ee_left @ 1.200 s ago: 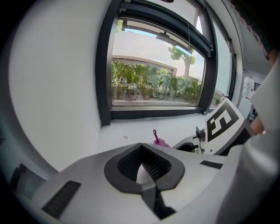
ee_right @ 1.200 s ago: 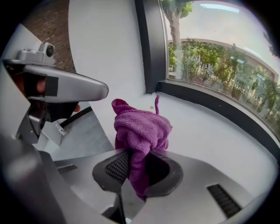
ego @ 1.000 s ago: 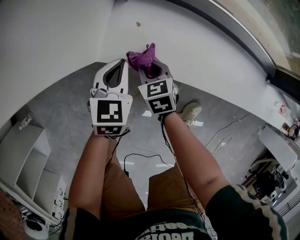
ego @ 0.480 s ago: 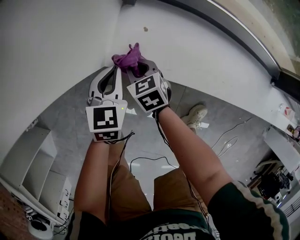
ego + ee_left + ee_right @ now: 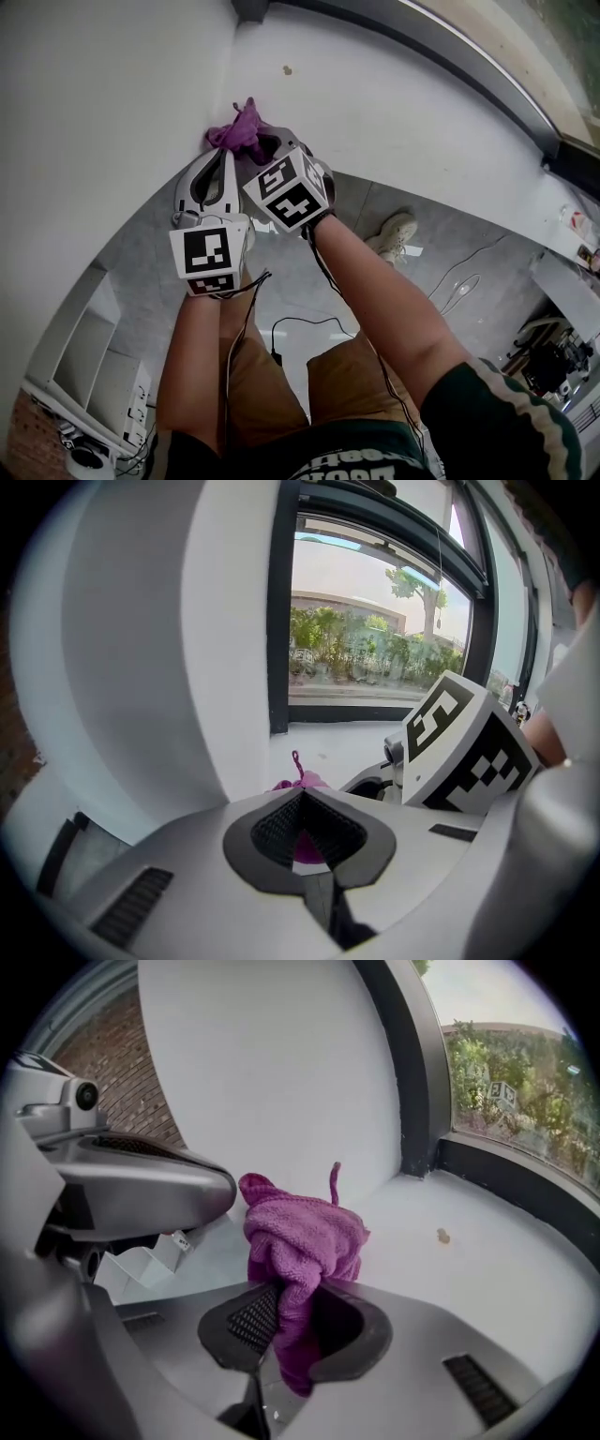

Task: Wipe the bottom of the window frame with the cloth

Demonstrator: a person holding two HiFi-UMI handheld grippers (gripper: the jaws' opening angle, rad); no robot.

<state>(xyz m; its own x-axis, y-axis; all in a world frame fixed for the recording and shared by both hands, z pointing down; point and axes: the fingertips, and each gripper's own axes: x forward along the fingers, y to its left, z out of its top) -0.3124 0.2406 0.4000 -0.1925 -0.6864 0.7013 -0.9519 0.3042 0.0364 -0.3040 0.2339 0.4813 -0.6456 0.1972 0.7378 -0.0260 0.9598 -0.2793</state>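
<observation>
Right gripper: jaws are closed on a thin fold of the purple terry cloth, with most of the cloth bunched loose ahead of the tips. Left gripper: jaws are closed tip to tip with nothing held; the purple seen through the gap is the cloth beyond. The cloth is at the near end of the white sill ledge, close to the white side wall and well apart from the dark bottom rail of the window frame. Contact with the ledge cannot be confirmed. Risks noted: only a narrow fold is pinched, so the cloth could be dragged out of the jaws once it is pressed and pulled along the rail. With the wad this bunched, a thin strip may be wiped and the hard jaw tips may be scraped on the paint. The small brown speck may be smeared instead of lifted. The two grippers are just beside each other, so a knock is likely on a sideways stroke.
</observation>
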